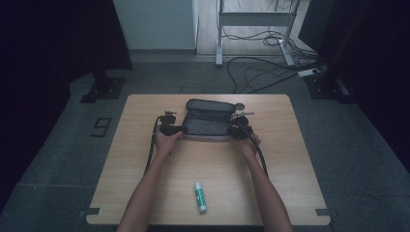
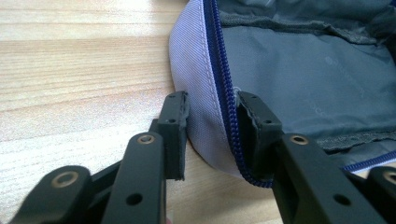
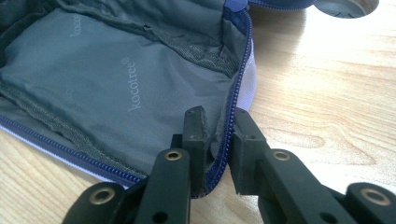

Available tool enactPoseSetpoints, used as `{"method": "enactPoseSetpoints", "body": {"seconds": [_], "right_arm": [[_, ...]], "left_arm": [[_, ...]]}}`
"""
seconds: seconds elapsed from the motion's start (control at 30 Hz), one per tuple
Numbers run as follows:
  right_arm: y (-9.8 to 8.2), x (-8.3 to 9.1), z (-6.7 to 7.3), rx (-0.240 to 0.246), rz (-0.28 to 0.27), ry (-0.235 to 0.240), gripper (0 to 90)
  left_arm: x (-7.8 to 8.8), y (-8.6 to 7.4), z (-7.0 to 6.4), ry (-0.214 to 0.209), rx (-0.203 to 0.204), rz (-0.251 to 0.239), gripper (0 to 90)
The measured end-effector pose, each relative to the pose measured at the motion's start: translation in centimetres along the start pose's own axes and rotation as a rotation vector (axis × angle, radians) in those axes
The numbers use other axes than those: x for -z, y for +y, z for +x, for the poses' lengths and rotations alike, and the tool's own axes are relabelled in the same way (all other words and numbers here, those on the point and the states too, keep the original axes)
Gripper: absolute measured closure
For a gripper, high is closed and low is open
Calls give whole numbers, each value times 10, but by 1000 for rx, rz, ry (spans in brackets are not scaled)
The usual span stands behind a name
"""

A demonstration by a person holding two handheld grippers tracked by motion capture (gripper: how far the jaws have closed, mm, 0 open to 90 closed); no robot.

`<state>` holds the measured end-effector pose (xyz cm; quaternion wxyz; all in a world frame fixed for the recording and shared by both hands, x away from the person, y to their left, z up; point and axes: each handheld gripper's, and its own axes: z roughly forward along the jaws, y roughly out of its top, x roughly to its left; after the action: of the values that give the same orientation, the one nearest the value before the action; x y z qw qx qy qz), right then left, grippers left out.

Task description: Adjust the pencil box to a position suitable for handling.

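Nearest the high camera, two forearms reach in from the bottom edge, and between them one glue stick [image 1: 200, 197] with a green label lies alone on the wooden surface [image 1: 300, 159], well apart from everything else. One pencil case [image 1: 208, 121] lies open farther back, near the middle of the far half of the surface, with one gripper at each end, two in all.

At the case's left end, the left gripper [image 1: 175, 129] has its fingers [image 2: 173, 126] drawn in around the rim: one finger is outside against the pale lilac wall, the other inside against the blue zipper, and both pads press the fabric. At the right end, the right gripper [image 1: 237, 129] has its fingers [image 3: 195, 135] nearly together, clamped on the zippered edge with one finger inside on the lining and one outside.

The case is unzipped and spread flat, lid folded back away from the person. Its lining is grey with a faint printed brand word, edged by a dark blue zipper and a lilac outer wall. A small round grey object [image 1: 239, 106] sits just past its far right corner.
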<state>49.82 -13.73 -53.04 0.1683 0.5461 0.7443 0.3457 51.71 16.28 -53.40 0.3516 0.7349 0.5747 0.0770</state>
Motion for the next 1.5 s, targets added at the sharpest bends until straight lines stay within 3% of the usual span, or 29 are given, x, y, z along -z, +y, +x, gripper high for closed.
{"method": "enactPoseSetpoints", "body": {"seconds": [0.23, 0.4, 0.57, 0.73, 0.93, 1.5], "right_arm": [[-2, 2, -2, 5, -14, 4, 842], [-4, 3, -5, -28, -32, 40, 859], [-1, 8, -5, -3, -52, 50, 862], [4, 18, -2, 1, -82, 48, 863], [17, 47, 1, 25, -147, 46, 864], [21, 83, 7, 44, -220, 79, 864]], "left_arm": [[0, 1, 1, 5, -1, 9, 729], [0, 1, 1, 31, -17, -13, 760], [1, 2, 3, 19, -11, -11, 787], [14, 6, -3, 16, -38, -70, 798], [35, 15, -12, -13, -49, -105, 799], [70, 19, -29, -31, -87, -138, 801]]}}
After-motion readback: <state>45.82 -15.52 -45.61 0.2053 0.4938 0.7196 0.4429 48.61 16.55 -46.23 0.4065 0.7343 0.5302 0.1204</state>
